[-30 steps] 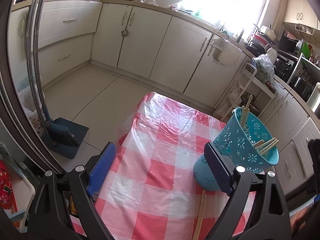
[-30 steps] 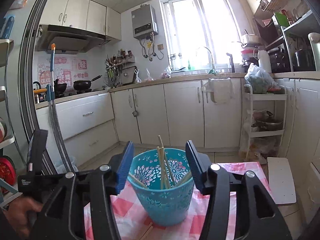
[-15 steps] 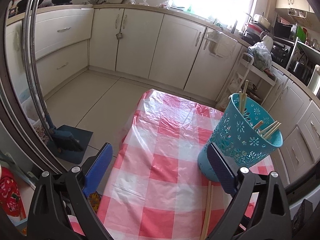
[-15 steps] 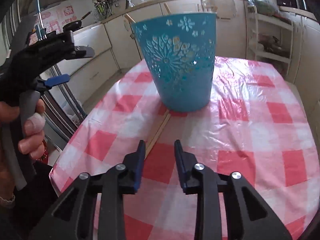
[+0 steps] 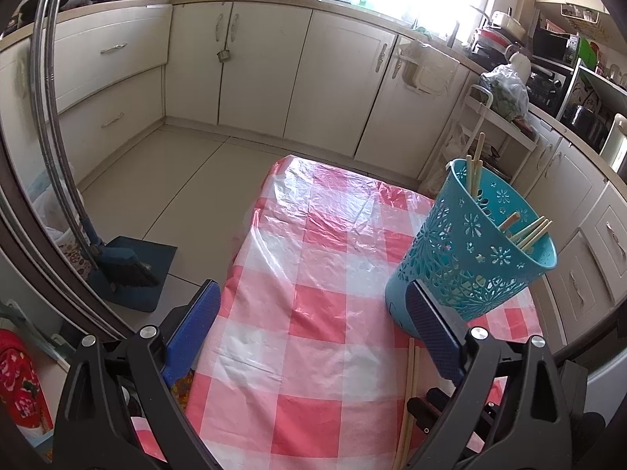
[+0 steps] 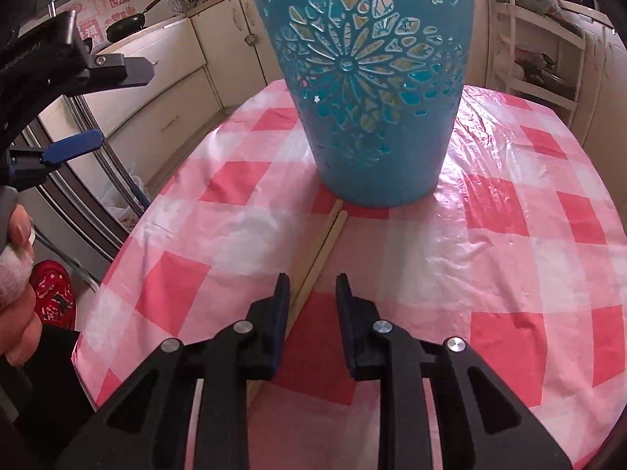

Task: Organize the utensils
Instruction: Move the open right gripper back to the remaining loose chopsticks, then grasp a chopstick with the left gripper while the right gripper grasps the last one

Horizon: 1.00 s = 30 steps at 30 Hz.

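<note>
Kitchen setting: cream cabinets and a bright window behind a table (image 6: 509, 258) covered in pink-and-white checked plastic sheeting. On it stood a turquoise openwork basket (image 6: 376, 90), upright, already holding several chopsticks. One loose pair of chopsticks (image 6: 319, 248) lay flat on the cloth, far ends touching or just short of the basket's base, near ends running back under the right gripper (image 6: 312, 288). Judgement on handling: pale wood or bamboo sticks, very light, stiff, thin; lying flush on slick, wrinkled plastic, so likely to roll or skid when pinched, and two sticks side by side may separate. Best hold appeared to be across both sticks together, somewhere mid-length, fingers straddling them squarely so neither slips out; the basket itself looked light enough to tip if knocked. Right fingers had just been closing and stood narrowly apart, low over the cloth; the sticks passed beside the inner face of the left-hand finger, partly inside the gap, not yet pinched as far as could be seen. Left gripper (image 5: 313, 333) was held at the table's near edge with fingers wide apart and nothing between them; the basket sat just beyond its right finger (image 5: 433, 337). Appearance of sticks: plain, unpainted, square-ended, parallel.
</note>
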{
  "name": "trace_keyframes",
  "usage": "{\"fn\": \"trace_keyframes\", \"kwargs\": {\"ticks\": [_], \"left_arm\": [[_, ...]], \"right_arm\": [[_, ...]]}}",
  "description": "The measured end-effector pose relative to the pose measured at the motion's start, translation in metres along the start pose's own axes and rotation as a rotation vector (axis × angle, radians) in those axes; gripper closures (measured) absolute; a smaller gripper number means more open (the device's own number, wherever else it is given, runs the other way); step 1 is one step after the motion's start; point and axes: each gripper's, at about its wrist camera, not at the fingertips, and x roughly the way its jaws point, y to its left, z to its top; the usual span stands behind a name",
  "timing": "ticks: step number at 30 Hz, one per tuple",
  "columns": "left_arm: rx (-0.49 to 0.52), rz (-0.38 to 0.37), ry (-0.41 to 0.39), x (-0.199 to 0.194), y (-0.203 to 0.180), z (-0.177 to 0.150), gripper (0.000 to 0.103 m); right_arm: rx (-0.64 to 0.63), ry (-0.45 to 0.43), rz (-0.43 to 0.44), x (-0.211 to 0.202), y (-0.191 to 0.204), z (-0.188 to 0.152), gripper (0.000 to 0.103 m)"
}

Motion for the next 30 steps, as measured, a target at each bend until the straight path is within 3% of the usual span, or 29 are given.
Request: {"fn": "trace_keyframes", "kwargs": {"ticks": [4,11,16,20,26,30], "left_arm": [[0.033,0.004,0.019,0.005,-0.007,-0.003,0.011],[0.095,-0.003,0.065,0.016,-0.020,-0.011,0.011],[0.208,-0.040,0.191,0.037,-0.040,-0.030,0.011],[0.280,-0.057,0.239,0.050,-0.061,-0.046,0.012],[0.378,-0.022,0.260,0.072,-0.093,-0.063,0.013],[0.418,0.005,0.261,0.086,-0.107,-0.071,0.027]], "right_arm": [[-0.025,0.006,0.006,-0.002,-0.006,-0.002,0.085],[-0.103,0.022,-0.018,-0.002,0.001,-0.003,0.085],[-0.220,0.063,-0.054,-0.012,-0.009,-0.007,0.087],[-0.171,0.083,-0.069,-0.020,-0.036,-0.008,0.087],[-0.050,0.044,-0.059,-0.020,-0.060,-0.006,0.081],[-0.069,0.027,-0.068,-0.018,-0.055,-0.005,0.079]]}}
